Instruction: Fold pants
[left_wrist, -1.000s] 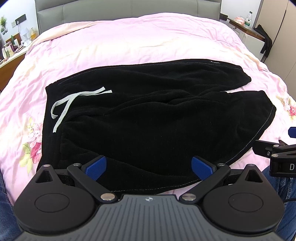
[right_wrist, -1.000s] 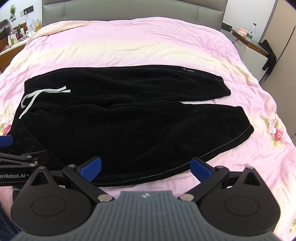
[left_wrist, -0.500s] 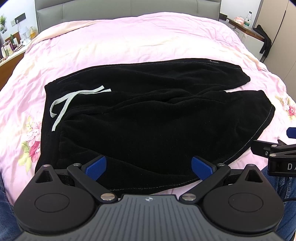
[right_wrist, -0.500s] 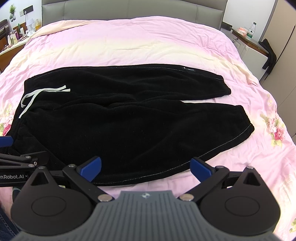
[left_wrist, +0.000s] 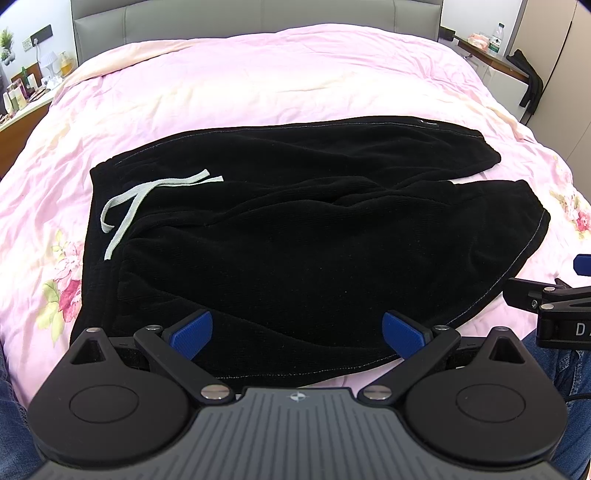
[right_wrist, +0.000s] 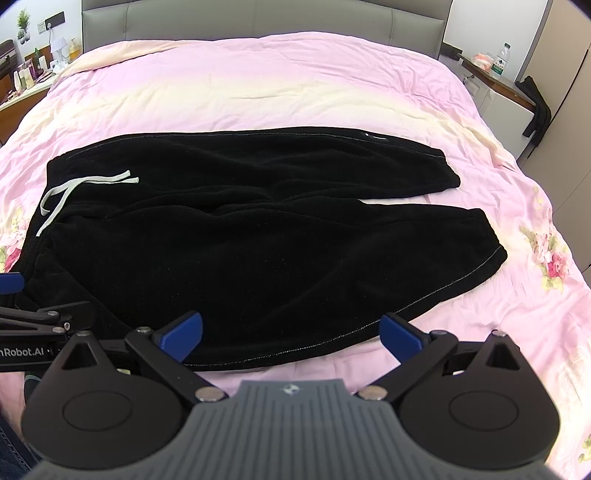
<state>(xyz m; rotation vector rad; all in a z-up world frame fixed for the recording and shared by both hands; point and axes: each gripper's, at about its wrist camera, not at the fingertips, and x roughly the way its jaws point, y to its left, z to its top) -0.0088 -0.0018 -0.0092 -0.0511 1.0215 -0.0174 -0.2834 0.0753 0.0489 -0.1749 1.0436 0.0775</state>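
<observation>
Black sweatpants (left_wrist: 295, 236) flat on pink bed (left_wrist: 258, 92), waistband at 9 o'clock. Left gripper (left_wrist: 297, 332), right gripper (right_wrist: 291, 332): jaws wide, empty. Risk: pinching top layer only (thick fleece), legs slide apart; white drawstring (left_wrist: 147, 199) snags.

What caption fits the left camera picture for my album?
Black pants with a white drawstring lie unfolded on a pink bed, open left gripper waiting.
</observation>
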